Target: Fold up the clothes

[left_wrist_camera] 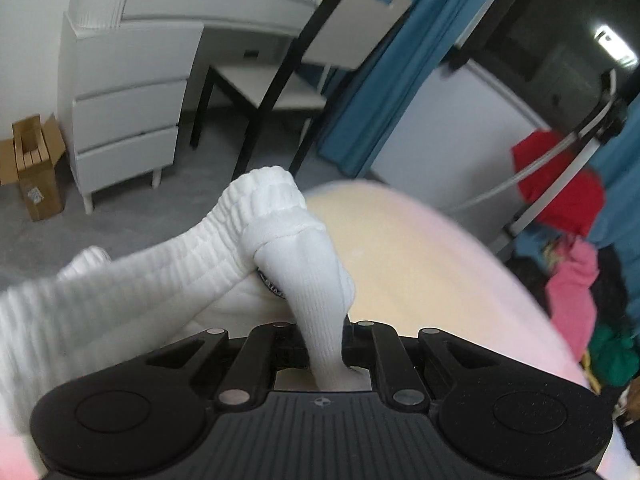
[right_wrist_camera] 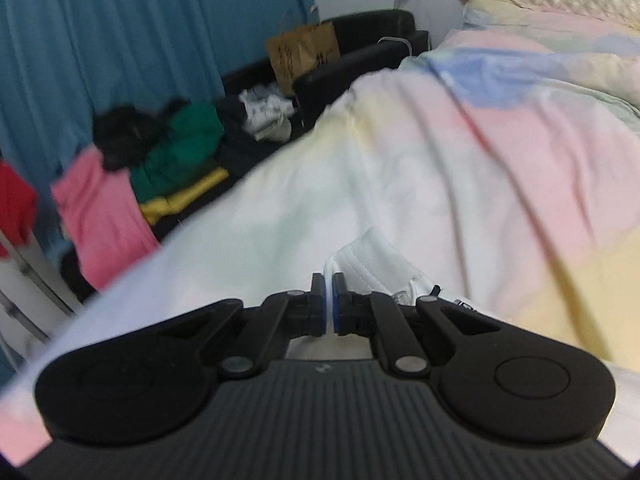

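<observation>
We see the pastel bedspread [right_wrist_camera: 500, 152] filling the scene, with the white garment [left_wrist_camera: 168, 276] lying on it at the near left. Our left gripper [left_wrist_camera: 326, 344] has its fingers clamped on a ribbed band of it; our right gripper [right_wrist_camera: 328, 304] pinches its stitched edge, nearly closed.

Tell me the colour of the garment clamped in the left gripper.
White garment, ribbed at its cuff; the left wrist view shows it best.
</observation>
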